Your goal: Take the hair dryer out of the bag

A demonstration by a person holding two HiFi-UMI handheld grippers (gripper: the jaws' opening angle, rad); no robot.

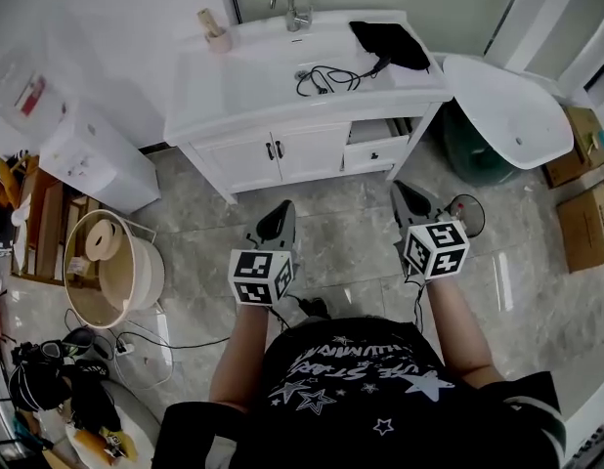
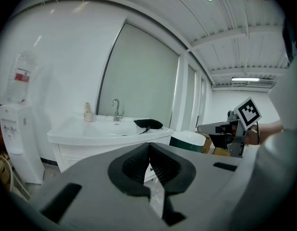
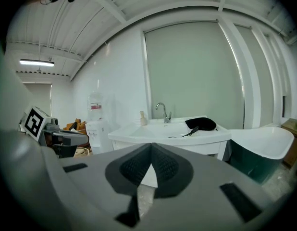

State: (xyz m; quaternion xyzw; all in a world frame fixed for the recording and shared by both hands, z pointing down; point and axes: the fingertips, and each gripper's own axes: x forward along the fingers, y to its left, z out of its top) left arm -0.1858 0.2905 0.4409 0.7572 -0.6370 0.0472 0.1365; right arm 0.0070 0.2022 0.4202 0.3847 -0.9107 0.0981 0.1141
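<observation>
Left gripper [image 1: 279, 215] and right gripper [image 1: 409, 195]: jaws together, nothing between them. Black bag [image 1: 390, 43] lies far right on the washbasin cabinet [image 1: 273, 115].

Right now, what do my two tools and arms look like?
The left tool and right tool are grey and pointed with black ribbed pads; each carries a white cube of black square markers. Short sleeves on a black T-shirt with white stars.

We have bare floor [image 1: 336, 213] up to the sink cabinet [image 1: 282, 154]. A tub [image 1: 512, 110] crowds its right side. 1 black cord [image 1: 326, 76] lies beside the bag [image 1: 390, 42].
</observation>
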